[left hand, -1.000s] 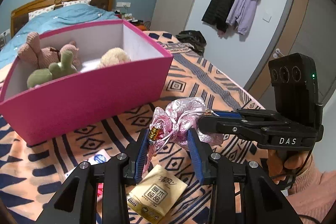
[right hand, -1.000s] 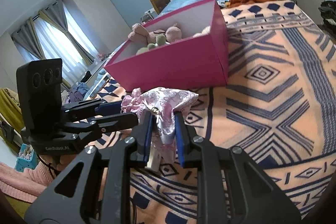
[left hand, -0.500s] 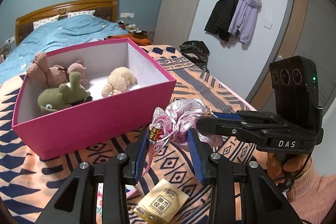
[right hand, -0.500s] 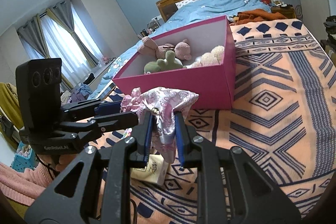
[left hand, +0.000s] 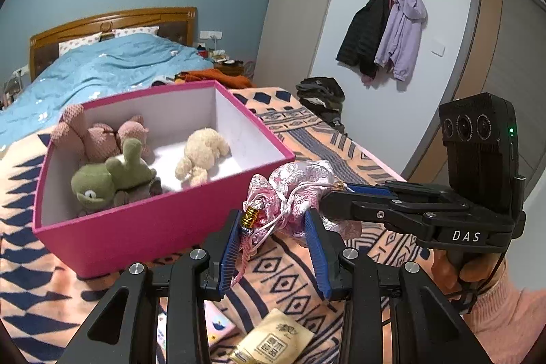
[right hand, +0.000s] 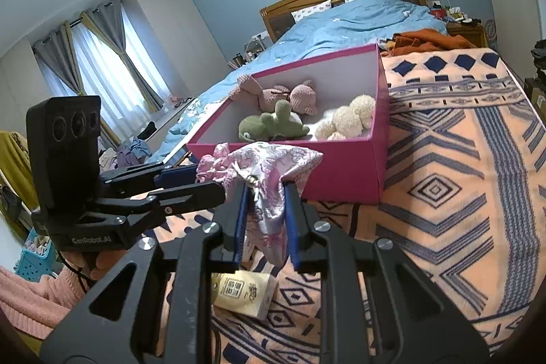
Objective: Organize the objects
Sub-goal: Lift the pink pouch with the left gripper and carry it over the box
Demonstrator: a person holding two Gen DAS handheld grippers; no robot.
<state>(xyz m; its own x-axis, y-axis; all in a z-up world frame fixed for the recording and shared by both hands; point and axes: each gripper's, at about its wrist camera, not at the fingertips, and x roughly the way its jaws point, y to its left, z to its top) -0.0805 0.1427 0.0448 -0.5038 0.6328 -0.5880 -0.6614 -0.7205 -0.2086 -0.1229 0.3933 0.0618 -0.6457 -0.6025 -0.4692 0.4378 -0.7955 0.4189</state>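
pouch point(left hand: 300, 190): pink and white brocade, drawstring type, held in the air between both grippers, above the blanket, just in front of the box's near wall
cord point(left hand: 254, 234): pink, with a gold bead, hanging down from the gathered end of the pouch beside the left gripper's left pad
left gripper point(left hand: 274, 248): blue pads clamped on the gathered end of the pouch; seen from the right wrist view coming in from the left side point(right hand: 201, 185)
right gripper point(right hand: 264, 220): pads pressed together on the cloth of the pouch's other end, a fold hanging below them; in the left wrist view reaching in from the right point(left hand: 332, 197)
box point(left hand: 143, 227): pink outside, white inside, open top, standing on the blanket
inside box: green plush point(left hand: 109, 176) at front left, pink plush point(left hand: 99, 139) behind it, cream plush point(left hand: 201, 156) to the right, apart from the other two
blanket point(right hand: 460, 176): orange with dark blue pattern, spread on the bed
packet point(right hand: 244, 290): yellow, lying flat on the blanket, below the pouch and under the grippers
card point(left hand: 218, 324): small, colourful, partly hidden by the left gripper, next to the packet
hand point(left hand: 460, 272): gripping the right gripper's handle, pink sleeve at the wrist
jackets point(left hand: 385, 33): one black, one lilac, hanging on wall hooks, well apart from the bed
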